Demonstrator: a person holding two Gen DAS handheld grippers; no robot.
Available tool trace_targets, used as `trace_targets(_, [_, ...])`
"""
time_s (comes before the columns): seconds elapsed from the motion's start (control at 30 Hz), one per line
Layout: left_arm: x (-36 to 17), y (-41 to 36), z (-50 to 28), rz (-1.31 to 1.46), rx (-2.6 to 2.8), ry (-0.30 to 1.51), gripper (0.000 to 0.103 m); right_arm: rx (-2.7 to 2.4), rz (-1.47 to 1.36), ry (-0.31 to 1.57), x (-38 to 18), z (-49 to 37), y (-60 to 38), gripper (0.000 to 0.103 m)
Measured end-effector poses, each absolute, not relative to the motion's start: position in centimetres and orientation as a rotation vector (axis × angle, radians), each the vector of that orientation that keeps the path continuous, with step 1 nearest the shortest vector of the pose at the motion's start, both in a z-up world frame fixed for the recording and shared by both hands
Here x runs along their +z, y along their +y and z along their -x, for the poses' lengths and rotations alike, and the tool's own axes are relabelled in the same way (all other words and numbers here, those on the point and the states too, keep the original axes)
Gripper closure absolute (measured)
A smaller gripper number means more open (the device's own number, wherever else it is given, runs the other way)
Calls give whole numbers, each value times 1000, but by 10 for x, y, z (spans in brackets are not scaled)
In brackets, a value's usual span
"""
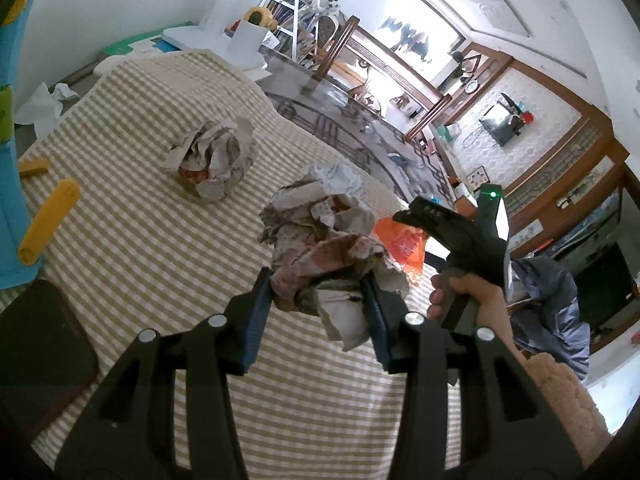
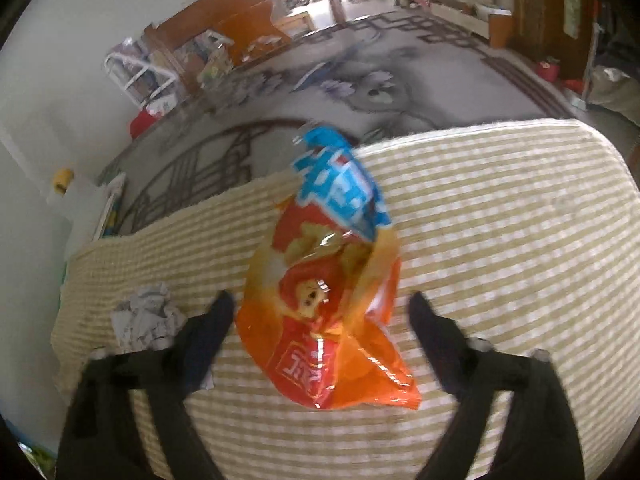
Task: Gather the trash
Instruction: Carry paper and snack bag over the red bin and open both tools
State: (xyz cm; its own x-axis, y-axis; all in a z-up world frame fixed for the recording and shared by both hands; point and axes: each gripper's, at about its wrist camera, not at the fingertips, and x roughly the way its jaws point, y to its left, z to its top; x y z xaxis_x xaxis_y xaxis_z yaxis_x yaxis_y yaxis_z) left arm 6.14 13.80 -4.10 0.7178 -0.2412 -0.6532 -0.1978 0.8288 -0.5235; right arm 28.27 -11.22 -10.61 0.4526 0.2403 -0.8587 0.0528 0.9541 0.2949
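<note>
My left gripper (image 1: 318,288) is shut on a crumpled paper wad (image 1: 324,240), held just above the checked tablecloth (image 1: 160,260). A second crumpled paper wad (image 1: 212,158) lies farther back on the cloth; it also shows in the right wrist view (image 2: 146,316), left of my fingers. My right gripper (image 2: 322,310) is open, its fingers on either side of an orange and blue snack bag (image 2: 332,280) that lies on the cloth. The bag's orange edge (image 1: 404,246) shows behind the held wad, with the right gripper's body (image 1: 456,236) beside it.
A blue toy stand (image 1: 12,160) with yellow pegs (image 1: 48,220) is at the left table edge. A dark brown pad (image 1: 36,344) lies at the near left. White tissue (image 1: 44,104) and boxes sit beyond the table. The table's far edge drops to a patterned floor (image 2: 360,92).
</note>
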Motion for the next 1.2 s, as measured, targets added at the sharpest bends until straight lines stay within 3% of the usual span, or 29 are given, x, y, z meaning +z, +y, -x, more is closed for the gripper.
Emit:
trace_targets(0.17, [-45,136,-66,599,-27,797,61,156,-238,1062,-101,-269,-109,53])
trace_targets(0.87, [-55,108,-75,488,-23,863,61,331,20,947,-37,-98,-214,53])
trace_targets(1.2, [-54,83,-75,374,-30,848,61,279,-26,924,-58,-61,-246,53])
